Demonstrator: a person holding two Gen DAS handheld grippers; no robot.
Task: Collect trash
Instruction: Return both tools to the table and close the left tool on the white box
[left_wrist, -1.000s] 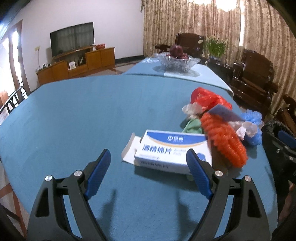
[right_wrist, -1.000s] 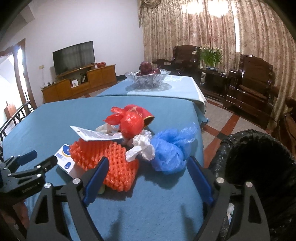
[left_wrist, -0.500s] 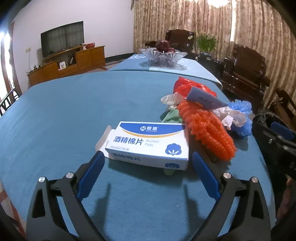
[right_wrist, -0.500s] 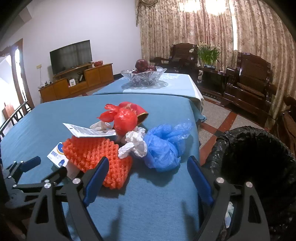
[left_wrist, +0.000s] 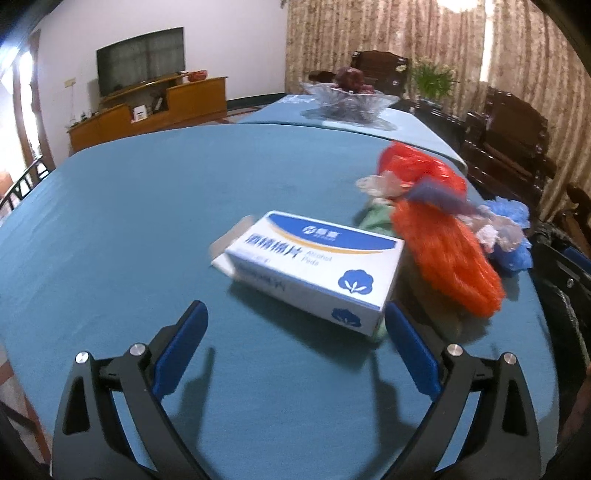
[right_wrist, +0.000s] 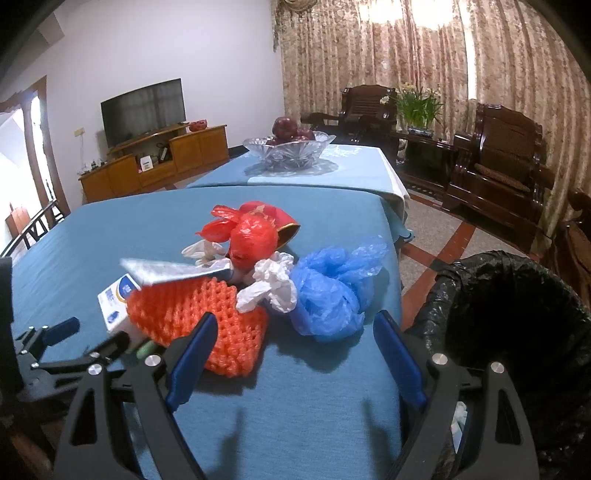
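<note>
The alcohol pad box (left_wrist: 314, 266) is seen flat on the blue-clothed table (left_wrist: 147, 206), beside the orange foam net (left_wrist: 447, 254) near the table's right edge. The left gripper (left_wrist: 295, 350) is tilted down toward it, its jaws just spread wider, nothing between them. The right gripper (right_wrist: 295, 354) is held spread over the edge by the black-lined bin (right_wrist: 517, 332).

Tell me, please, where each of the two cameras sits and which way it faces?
Left wrist: on the left claw, angled down at the white box; both open blue fingers show.
Right wrist: on the right claw, facing the blue bag and black bin.
Shared: box, orange net, red bag, fruit bowl.
</note>
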